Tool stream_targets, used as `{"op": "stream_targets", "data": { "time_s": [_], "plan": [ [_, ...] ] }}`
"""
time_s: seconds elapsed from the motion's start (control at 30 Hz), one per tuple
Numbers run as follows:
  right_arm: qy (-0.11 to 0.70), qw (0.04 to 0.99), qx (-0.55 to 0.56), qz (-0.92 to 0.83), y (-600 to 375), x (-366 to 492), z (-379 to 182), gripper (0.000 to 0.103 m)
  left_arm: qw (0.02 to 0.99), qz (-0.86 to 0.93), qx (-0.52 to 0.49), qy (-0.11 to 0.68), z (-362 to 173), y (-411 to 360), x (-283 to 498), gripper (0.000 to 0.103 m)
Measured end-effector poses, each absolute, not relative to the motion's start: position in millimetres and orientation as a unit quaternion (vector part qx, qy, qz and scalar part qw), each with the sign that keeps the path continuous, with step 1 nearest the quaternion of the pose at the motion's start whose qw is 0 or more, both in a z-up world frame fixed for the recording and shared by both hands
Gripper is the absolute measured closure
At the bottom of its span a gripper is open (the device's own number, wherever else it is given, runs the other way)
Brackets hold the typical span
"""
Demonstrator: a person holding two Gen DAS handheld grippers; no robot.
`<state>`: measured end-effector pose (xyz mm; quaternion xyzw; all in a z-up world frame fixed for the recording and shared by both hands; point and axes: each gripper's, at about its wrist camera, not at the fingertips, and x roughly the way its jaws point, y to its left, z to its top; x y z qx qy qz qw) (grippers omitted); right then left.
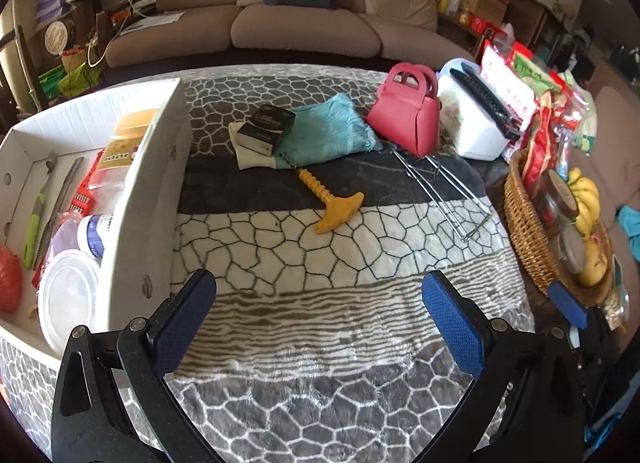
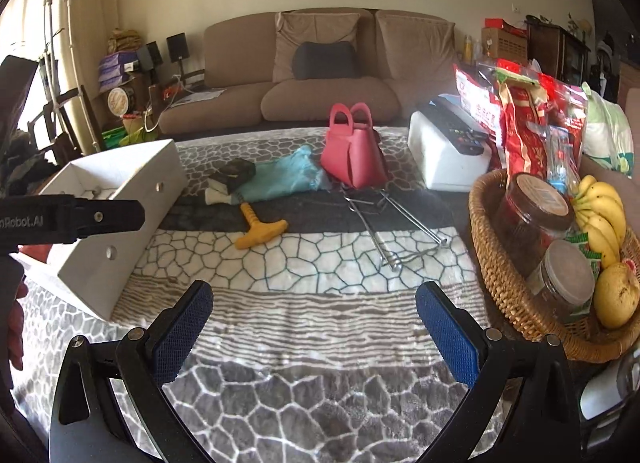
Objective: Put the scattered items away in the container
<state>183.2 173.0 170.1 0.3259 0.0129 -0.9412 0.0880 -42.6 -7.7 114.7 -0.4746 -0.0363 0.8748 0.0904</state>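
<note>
A white cardboard box [image 1: 144, 199] [image 2: 132, 179] stands at the left of the blanket-covered table, holding several items such as a green-handled knife [image 1: 32, 223] and a lidded tub [image 1: 68, 299]. Loose on the blanket lie a yellow corkscrew [image 1: 328, 199] [image 2: 260, 231], a small black box [image 1: 268, 127] [image 2: 236, 173] on a teal cloth [image 1: 332, 131] [image 2: 280, 179], a pink handbag [image 1: 408, 111] [image 2: 352, 151] and metal tongs [image 1: 444, 191] [image 2: 392, 227]. My left gripper [image 1: 320, 327] and right gripper [image 2: 314, 327] both stand open and empty, short of these things.
A wicker basket [image 1: 528, 231] [image 2: 504, 283] with bananas and jars sits at the right edge. Behind it are snack bags [image 2: 524, 115] and a white box [image 1: 476, 131] [image 2: 444, 163] with a remote on top. A brown sofa [image 1: 296, 19] stands beyond the table.
</note>
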Motion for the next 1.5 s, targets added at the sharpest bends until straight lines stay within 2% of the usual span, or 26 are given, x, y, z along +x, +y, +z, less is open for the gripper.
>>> {"op": "stream_targets", "data": {
  "time_s": [0.17, 0.4, 0.67, 0.87, 0.93, 0.97, 1.07, 1.1, 1.2, 1.33, 1.5],
  "plan": [
    [0.022, 0.095, 0.339, -0.936, 180.4, 170.7, 154.7, 0.000, 0.082, 0.871, -0.483, -0.021, 74.3, 20.3, -79.2, 0.000],
    [-0.032, 0.110, 0.352, -0.929, 198.0, 158.0, 162.0, 0.000, 0.090, 0.876, -0.473, -0.027, 44.3, 48.8, -120.2, 0.000],
    [-0.078, 0.113, 0.371, -0.918, 213.3, 147.8, 161.4, 0.000, 0.023, 0.877, -0.481, 0.007, 10.7, 62.5, -147.8, 0.000],
    [-0.078, 0.122, 0.374, -0.916, 211.0, 148.8, 162.8, 0.000, 0.003, 0.876, -0.482, 0.006, -4.3, 65.0, -158.2, 0.000],
    [-0.073, 0.123, 0.375, -0.916, 210.0, 149.6, 162.2, 0.000, 0.007, 0.878, -0.478, 0.006, -4.0, 66.1, -159.9, 0.007],
    [-0.071, 0.123, 0.376, -0.916, 210.0, 149.6, 161.7, 0.000, 0.010, 0.879, -0.476, 0.005, -3.1, 66.8, -159.9, 0.015],
    [-0.075, 0.120, 0.378, -0.915, 213.4, 148.3, 159.8, 0.000, 0.034, 0.883, -0.468, 0.015, 2.7, 72.2, -152.9, 0.050],
    [-0.078, 0.119, 0.379, -0.914, 214.6, 147.8, 158.9, 0.000, 0.044, 0.882, -0.469, 0.021, 3.4, 73.9, -150.4, 0.054],
    [-0.088, 0.119, 0.386, -0.911, 216.1, 145.5, 155.6, 0.000, 0.073, 0.879, -0.470, 0.027, 5.1, 71.4, -142.0, 0.054],
    [-0.090, 0.126, 0.391, -0.907, 213.6, 143.9, 153.3, 0.000, 0.105, 0.872, -0.477, -0.011, 7.9, 53.4, -122.7, 0.054],
    [-0.102, 0.126, 0.392, -0.905, 215.8, 143.1, 151.7, 0.000, 0.149, 0.859, -0.488, -0.032, 16.1, 28.5, -65.2, 0.054]
  ]
}}
